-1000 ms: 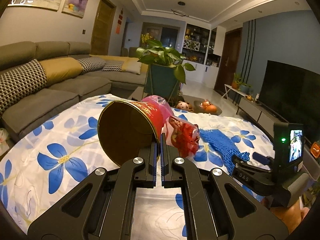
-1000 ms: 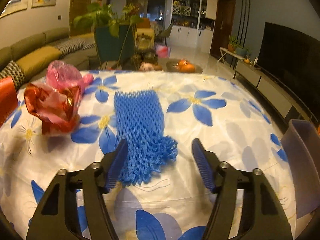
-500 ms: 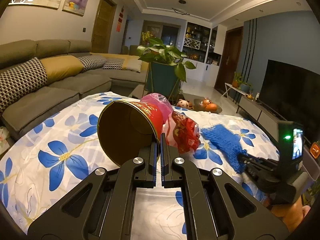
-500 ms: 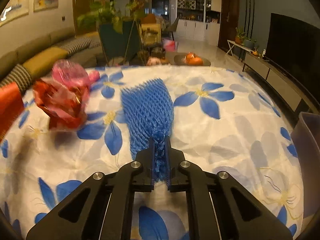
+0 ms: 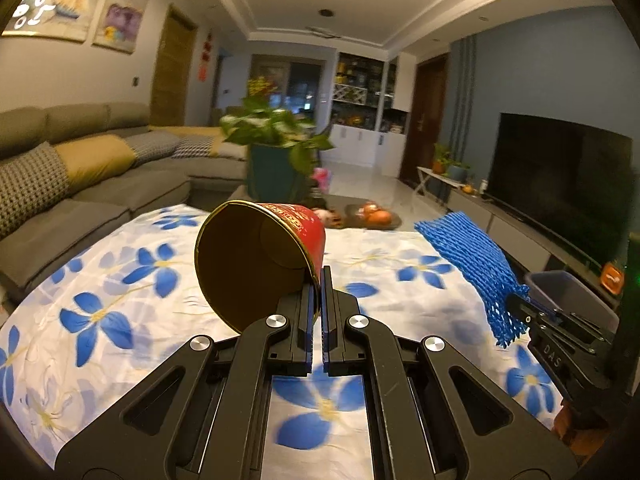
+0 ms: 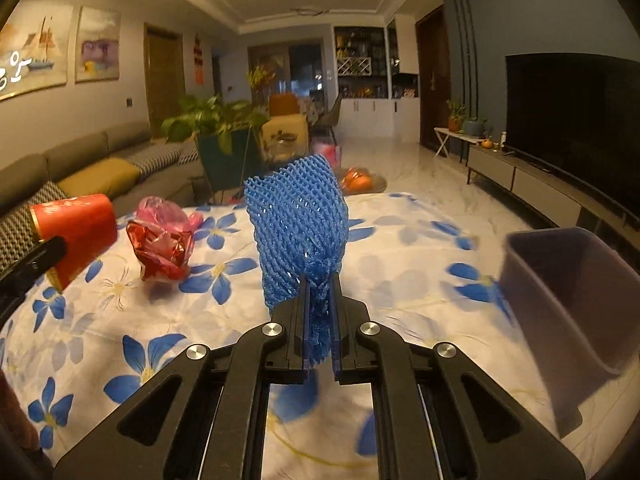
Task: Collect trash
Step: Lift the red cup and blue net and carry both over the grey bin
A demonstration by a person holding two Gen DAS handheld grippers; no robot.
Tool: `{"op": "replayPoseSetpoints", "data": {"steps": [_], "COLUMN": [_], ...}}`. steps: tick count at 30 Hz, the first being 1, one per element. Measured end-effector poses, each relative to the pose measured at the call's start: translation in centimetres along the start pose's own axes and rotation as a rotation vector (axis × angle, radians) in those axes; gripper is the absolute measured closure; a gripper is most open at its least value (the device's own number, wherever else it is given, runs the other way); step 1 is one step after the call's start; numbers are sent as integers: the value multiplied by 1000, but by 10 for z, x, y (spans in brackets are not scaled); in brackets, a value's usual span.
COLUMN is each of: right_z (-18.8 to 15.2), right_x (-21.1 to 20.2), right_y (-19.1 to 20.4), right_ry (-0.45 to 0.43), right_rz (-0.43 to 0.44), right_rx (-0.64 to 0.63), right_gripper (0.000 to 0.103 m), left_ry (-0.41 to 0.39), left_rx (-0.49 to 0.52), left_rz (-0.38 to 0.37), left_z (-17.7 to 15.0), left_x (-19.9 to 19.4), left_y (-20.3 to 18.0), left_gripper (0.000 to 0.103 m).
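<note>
Right wrist view shows the right gripper (image 6: pixel 318 312) clamped on the bunched end of the blue foam net (image 6: pixel 298 216), lifted above the table (image 6: pixel 400 256); it looks light, soft and springy.

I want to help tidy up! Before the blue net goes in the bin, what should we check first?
1. Blue foam net pinched in the right tongs: ok, one end is squeezed between them.
2. Net lifted off the flowered tablecloth: ok, it sticks up clear of it.
3. Grey bin open and close by: ok, at the table's right edge; how full it is, cannot tell.
4. Red paper cup secure in the left tongs: ok, they clamp its rim.
5. Table all clean: not ok, the red and pink wrappers lie on the cloth.
</note>
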State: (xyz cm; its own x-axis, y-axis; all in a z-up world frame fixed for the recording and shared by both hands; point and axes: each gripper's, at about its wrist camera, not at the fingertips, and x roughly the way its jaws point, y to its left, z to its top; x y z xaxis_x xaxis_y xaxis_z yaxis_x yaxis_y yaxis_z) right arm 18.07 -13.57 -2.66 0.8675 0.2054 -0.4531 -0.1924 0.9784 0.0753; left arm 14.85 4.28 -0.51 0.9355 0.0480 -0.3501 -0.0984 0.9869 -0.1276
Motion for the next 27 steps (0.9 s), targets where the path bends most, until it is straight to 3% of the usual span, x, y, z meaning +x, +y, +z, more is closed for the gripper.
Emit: {"op": "replayPoseSetpoints", "data": {"steps": [15, 27], "right_z": [-15, -14], "right_x": [-72, -98], "right_y": [-106, -184], "right_ry": [-90, -136], "right_rz": [-171, -311], "right_rx": [115, 185], "right_gripper": [94, 94], "left_ry": [-6, -25], "left_rx": [96, 167], "left_rz": [-262, -436], "left_z": [-6, -10], "left_x": [-6, 6], "left_y": [-127, -244], "left_gripper": [101, 101]}}
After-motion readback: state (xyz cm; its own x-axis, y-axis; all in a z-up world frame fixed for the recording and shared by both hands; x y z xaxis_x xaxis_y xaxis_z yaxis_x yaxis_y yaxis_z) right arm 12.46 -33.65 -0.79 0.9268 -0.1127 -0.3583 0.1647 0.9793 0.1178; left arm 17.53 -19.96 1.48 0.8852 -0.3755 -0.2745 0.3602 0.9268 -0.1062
